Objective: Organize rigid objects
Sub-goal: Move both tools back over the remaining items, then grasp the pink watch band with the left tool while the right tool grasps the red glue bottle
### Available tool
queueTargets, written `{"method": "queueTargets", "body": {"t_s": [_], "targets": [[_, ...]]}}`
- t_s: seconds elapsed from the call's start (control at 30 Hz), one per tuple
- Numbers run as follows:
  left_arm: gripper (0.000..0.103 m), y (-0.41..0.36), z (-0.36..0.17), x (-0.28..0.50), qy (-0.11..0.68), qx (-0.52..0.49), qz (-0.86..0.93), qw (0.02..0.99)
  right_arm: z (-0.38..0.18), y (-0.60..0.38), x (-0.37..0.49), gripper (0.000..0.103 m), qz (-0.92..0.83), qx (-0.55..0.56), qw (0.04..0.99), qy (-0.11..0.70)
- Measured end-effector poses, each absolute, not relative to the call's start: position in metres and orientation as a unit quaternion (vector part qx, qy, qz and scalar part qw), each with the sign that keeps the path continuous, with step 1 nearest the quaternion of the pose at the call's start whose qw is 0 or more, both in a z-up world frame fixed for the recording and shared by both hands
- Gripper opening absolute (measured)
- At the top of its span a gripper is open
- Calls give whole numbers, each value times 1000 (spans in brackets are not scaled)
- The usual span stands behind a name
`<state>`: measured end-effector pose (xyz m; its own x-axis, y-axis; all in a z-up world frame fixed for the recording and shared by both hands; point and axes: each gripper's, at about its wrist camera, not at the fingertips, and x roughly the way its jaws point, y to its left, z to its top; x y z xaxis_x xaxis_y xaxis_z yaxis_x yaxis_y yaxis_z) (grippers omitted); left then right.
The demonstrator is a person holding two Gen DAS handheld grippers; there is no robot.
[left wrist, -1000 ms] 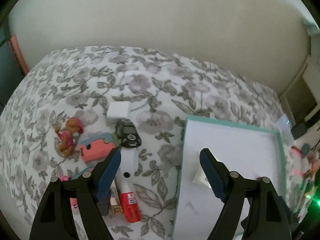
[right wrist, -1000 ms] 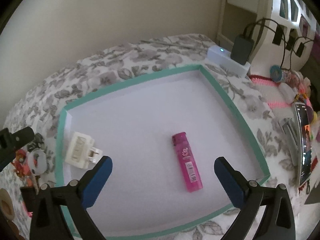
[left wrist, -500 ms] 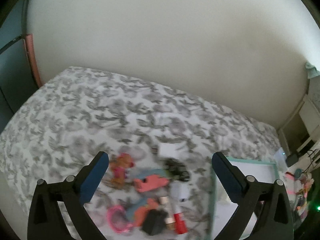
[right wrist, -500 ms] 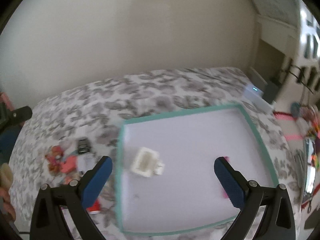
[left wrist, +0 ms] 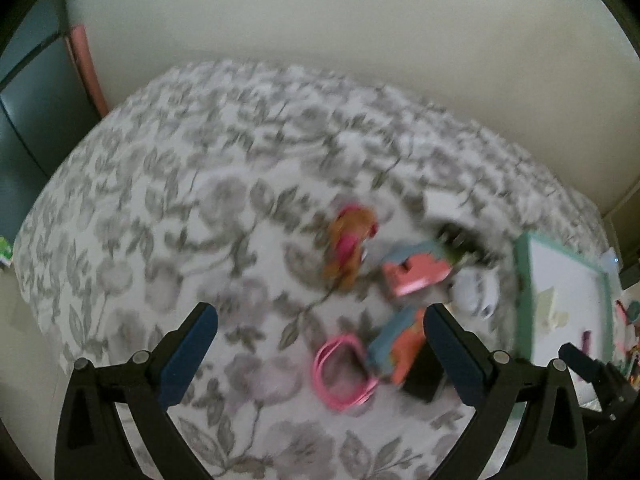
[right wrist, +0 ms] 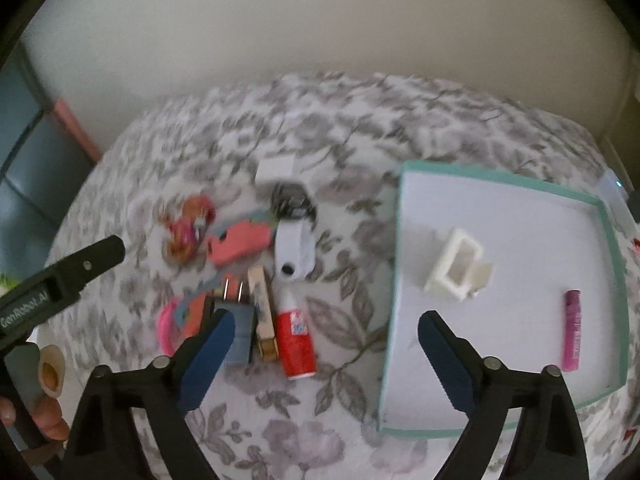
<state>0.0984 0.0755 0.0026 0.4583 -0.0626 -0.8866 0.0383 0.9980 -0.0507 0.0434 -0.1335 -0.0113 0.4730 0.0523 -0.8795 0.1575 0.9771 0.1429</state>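
A teal-rimmed white tray [right wrist: 612, 240] lies on the floral bed; it holds a white plastic holder [right wrist: 456, 270] and a pink lighter [right wrist: 571, 330]. Left of it is a pile: red-capped bottle [right wrist: 296, 338], wooden clothespin [right wrist: 262, 312], black plug adapter [right wrist: 238, 330], white strap piece [right wrist: 292, 250], black toy car [right wrist: 290, 202], pink comb-like piece [right wrist: 240, 242], doll figure [right wrist: 188, 226], pink ring [left wrist: 344, 372]. My right gripper [right wrist: 322, 354] is open and empty above the pile's near edge. My left gripper [left wrist: 320, 354] is open and empty, above the pink ring.
The tray [left wrist: 524, 280] also shows at the far right of the blurred left wrist view. A white square block [right wrist: 274, 168] lies behind the car. A wall runs behind the bed. A charger block and clutter sit beyond the tray's right side.
Both grippers have pulled back and swung left, from over the tray toward the pile of objects. Both stay open and empty. No object moved.
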Motion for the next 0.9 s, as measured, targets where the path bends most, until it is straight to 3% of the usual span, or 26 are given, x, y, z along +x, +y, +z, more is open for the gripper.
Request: {"method": "queueTargets", "body": {"t_s": [0.27, 0.4, 0.53, 0.63, 0.73, 0.9], "targets": [[101, 94, -33, 93, 551, -17, -5, 834, -43, -123, 47, 76, -13, 92, 824, 558], [85, 98, -47, 93, 564, -18, -11, 826, -52, -121, 50, 64, -7, 88, 817, 570], [84, 97, -55, 93, 569, -16, -15, 822, -58, -118, 54, 52, -8, 71, 814, 577], [80, 93, -63, 93, 576, -11, -21, 817, -61, -116, 56, 49, -7, 66, 814, 578], [63, 89, -72, 95, 586, -4, -26, 810, -61, -115, 58, 45, -2, 66, 815, 576], [63, 82, -79, 97, 589, 15, -20, 808, -62, -116, 61, 44, 3, 68, 814, 576]]}}
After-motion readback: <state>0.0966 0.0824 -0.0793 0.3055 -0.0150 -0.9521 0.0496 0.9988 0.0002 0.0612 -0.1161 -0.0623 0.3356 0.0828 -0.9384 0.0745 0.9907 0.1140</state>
